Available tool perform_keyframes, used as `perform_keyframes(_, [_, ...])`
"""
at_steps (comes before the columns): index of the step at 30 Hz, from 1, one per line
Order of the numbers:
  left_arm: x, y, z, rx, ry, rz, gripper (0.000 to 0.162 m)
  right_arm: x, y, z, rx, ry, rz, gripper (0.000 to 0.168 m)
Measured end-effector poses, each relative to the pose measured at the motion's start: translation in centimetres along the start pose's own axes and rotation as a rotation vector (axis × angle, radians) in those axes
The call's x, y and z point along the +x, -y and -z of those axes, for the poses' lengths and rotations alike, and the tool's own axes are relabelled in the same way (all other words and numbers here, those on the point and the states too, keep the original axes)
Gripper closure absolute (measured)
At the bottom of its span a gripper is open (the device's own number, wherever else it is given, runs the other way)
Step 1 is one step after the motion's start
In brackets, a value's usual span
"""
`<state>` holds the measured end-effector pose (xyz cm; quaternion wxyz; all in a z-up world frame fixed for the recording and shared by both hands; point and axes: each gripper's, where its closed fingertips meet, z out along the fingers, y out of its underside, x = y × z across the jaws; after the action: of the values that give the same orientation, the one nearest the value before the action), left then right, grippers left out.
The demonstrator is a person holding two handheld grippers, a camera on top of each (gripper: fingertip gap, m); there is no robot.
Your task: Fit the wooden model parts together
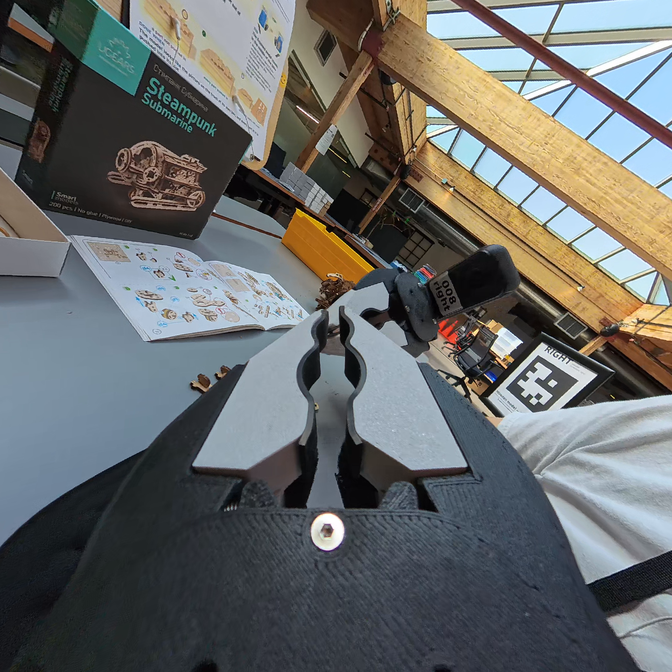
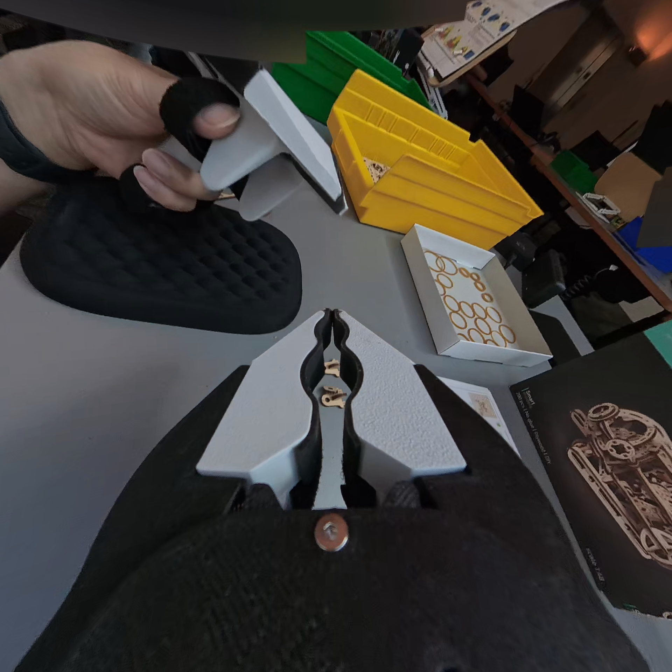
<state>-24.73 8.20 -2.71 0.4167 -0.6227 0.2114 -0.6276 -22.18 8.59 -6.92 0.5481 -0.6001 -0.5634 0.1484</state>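
The left hand-held gripper (image 1: 332,320) is tilted up over the grey counter (image 1: 91,363), its two grey fingers (image 1: 276,392) standing slightly apart at the tips. Something small and pale shows in the gap there, but whether it is a wooden part held between them cannot be told. In the right wrist view, a bare hand (image 2: 83,109) with black finger loops grips this same tool, and a thin sliver of wood (image 2: 226,196) peeks out just beside its fingertips.

The right hand-held gripper (image 2: 333,313) is clenched, its black-lined tips pressed together; whether anything is caught between them cannot be told. Through the wavy gap between its fingers, two small wooden model parts (image 2: 332,382) lie loose on the counter below. In the left wrist view they sit near the gripper's black body (image 1: 207,378).

An open instruction booklet (image 1: 189,287) lies flat on the counter, with the dark model kit box (image 1: 134,145) standing behind it. A shallow white tray (image 2: 472,291) holding a sheet of wooden rings (image 2: 469,298) sits near the box, and a yellow bin (image 2: 436,174) stands beyond the tray with a green bin (image 2: 327,69) behind it. A small heap of dark wood scraps (image 1: 332,289) rests just past the booklet. A white sleeve (image 1: 600,491) fills the right edge of the left wrist view.
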Motion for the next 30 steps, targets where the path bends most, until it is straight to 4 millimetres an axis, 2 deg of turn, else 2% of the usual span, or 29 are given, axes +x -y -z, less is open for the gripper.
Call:
perform_keyframes(3, [-0.8,0.5,0.6,0.017,0.031,-0.008,0.158,0.8,-4.2,-0.3,-0.182,0.030,-0.103,0.164])
perform_keyframes(6, [-1.3,0.8,1.0,0.031,0.040,0.002,0.158,0.7,-6.8,-0.4,-0.257,0.093,-0.258,0.152])
perform_keyframes(8, [-1.4,0.7,1.0,0.031,0.035,0.013,0.158,0.0,-7.2,-1.1,-0.241,0.146,-0.332,0.149])
perform_keyframes(10, [-1.4,0.6,0.9,0.028,0.028,0.020,0.158,-0.8,-7.5,-1.7,-0.256,0.178,-0.335,0.149])
perform_keyframes(16, [-1.5,0.6,0.8,0.027,0.036,0.000,0.159,-1.4,-7.9,-2.9,-0.309,0.146,-0.105,0.151])
perform_keyframes(24, [-1.4,0.6,0.7,0.026,0.037,-0.005,0.159,-0.2,-8.8,-3.1,-0.358,0.094,-0.103,0.151])
perform_keyframes(29, [-1.4,0.5,0.6,0.023,0.031,0.003,0.159,-0.3,-8.9,-3.1,-0.371,0.127,-0.144,0.151])
perform_keyframes(30, [-1.4,0.4,0.6,0.022,0.032,0.002,0.159,-0.4,-8.9,-3.1,-0.380,0.135,-0.134,0.156])
